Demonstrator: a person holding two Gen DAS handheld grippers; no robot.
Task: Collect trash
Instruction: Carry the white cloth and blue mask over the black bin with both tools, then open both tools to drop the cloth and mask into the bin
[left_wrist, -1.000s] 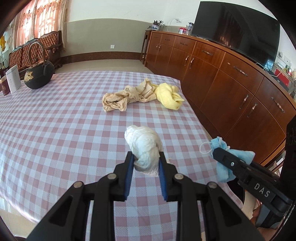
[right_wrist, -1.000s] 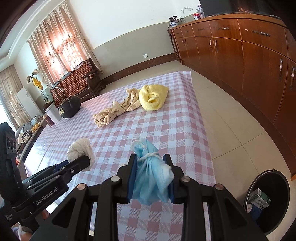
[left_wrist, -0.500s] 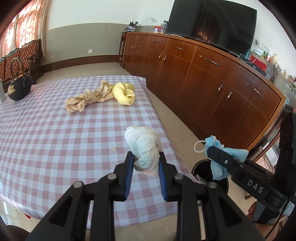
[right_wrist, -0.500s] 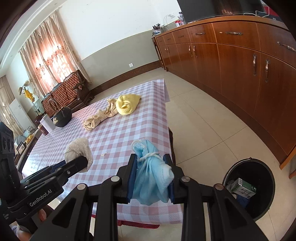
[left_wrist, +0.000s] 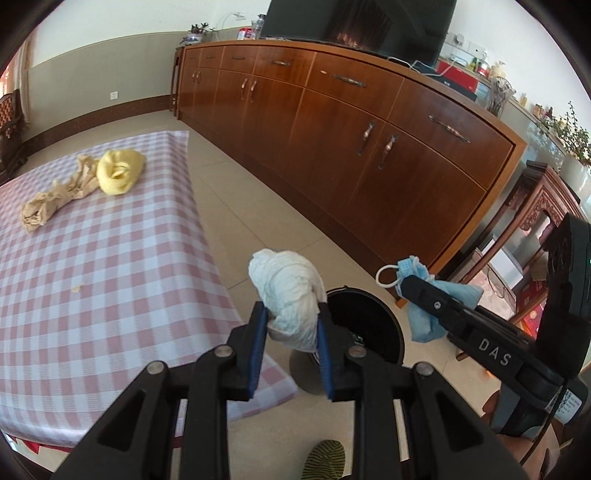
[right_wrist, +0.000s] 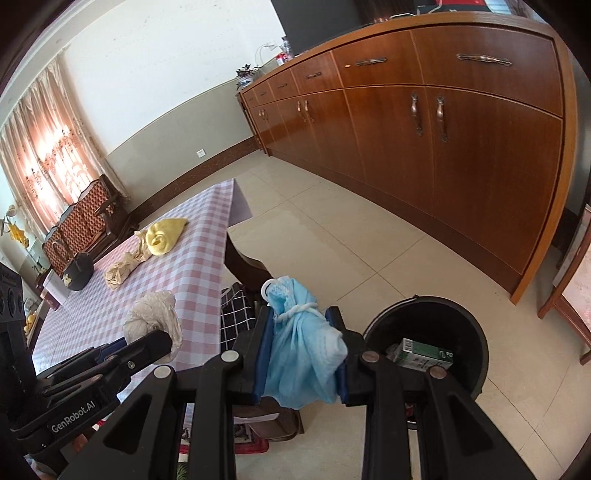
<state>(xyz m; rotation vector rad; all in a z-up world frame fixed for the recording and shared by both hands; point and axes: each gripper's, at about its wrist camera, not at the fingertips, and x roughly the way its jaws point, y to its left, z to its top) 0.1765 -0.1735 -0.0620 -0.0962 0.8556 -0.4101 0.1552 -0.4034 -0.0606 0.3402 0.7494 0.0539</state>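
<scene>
My left gripper (left_wrist: 290, 317) is shut on a crumpled white tissue wad (left_wrist: 286, 288), held in the air past the table's corner, with the black trash bin (left_wrist: 369, 325) just behind and right of it. My right gripper (right_wrist: 301, 332) is shut on a crumpled blue face mask (right_wrist: 303, 347), held above the floor just left of the bin (right_wrist: 465, 325). The bin holds a green-and-white carton (right_wrist: 417, 352). The right gripper with the mask also shows in the left wrist view (left_wrist: 421, 295), and the tissue shows in the right wrist view (right_wrist: 155, 317).
The table with a pink checked cloth (left_wrist: 92, 266) carries a beige rag (left_wrist: 55, 199), a yellow cloth (left_wrist: 118, 173) and a crumb (left_wrist: 77, 288). A long wooden sideboard (left_wrist: 369, 140) runs along the wall. A black teapot (right_wrist: 77, 273) stands at the table's far end.
Both grippers have swung right, off the table and toward the trash bin, still holding the tissue and the mask. The bin is now close to both.
</scene>
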